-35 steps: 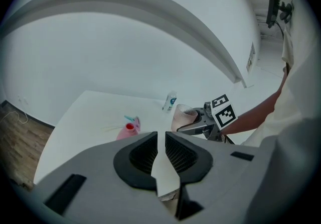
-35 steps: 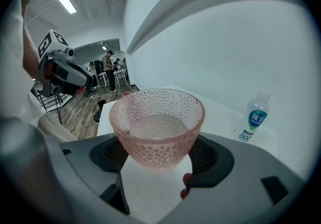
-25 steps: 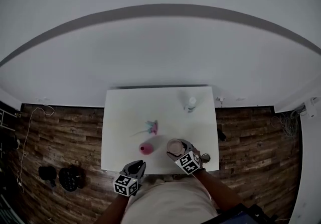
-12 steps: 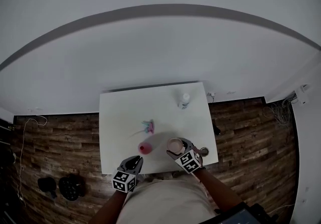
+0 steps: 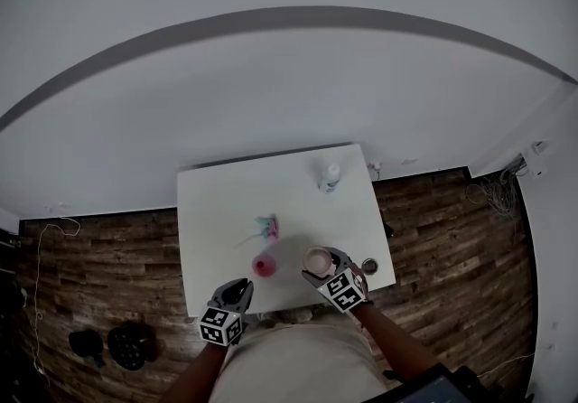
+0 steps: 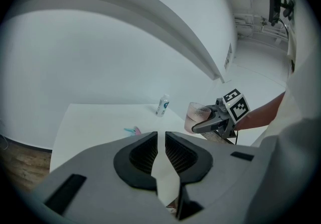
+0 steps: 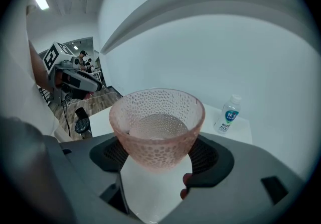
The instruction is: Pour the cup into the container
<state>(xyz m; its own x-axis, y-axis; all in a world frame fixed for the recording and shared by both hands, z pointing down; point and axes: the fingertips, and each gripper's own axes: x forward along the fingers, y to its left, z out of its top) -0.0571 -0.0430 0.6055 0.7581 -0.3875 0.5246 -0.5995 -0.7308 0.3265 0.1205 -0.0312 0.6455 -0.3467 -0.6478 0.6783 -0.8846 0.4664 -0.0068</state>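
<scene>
Between the right gripper's point(image 7: 160, 156) jaws sits the pink bumpy cup point(image 7: 156, 117). It is squeezed tight down low and held upright above the white table point(image 5: 217, 211). It looks like there is clear water inside. Just left of those fingers stands the small pink container point(image 5: 263, 266). The left gripper point(image 6: 161, 148) is further left, by the table's near edge. Its jaws are a thin crack apart with nothing in them.

What could go wrong? The cup is round and wide on top, so it might slip or wobble when tipped. The container looks smaller than the cup, so a fast tip could splash water onto the table.

Count:
- two grippers
- one cup
- one container
- one bottle point(image 5: 329, 177), far ahead of the fingers
- one pink and blue thing point(image 5: 269, 228)
- one little round thing point(image 5: 368, 265), just right of the fingers
</scene>
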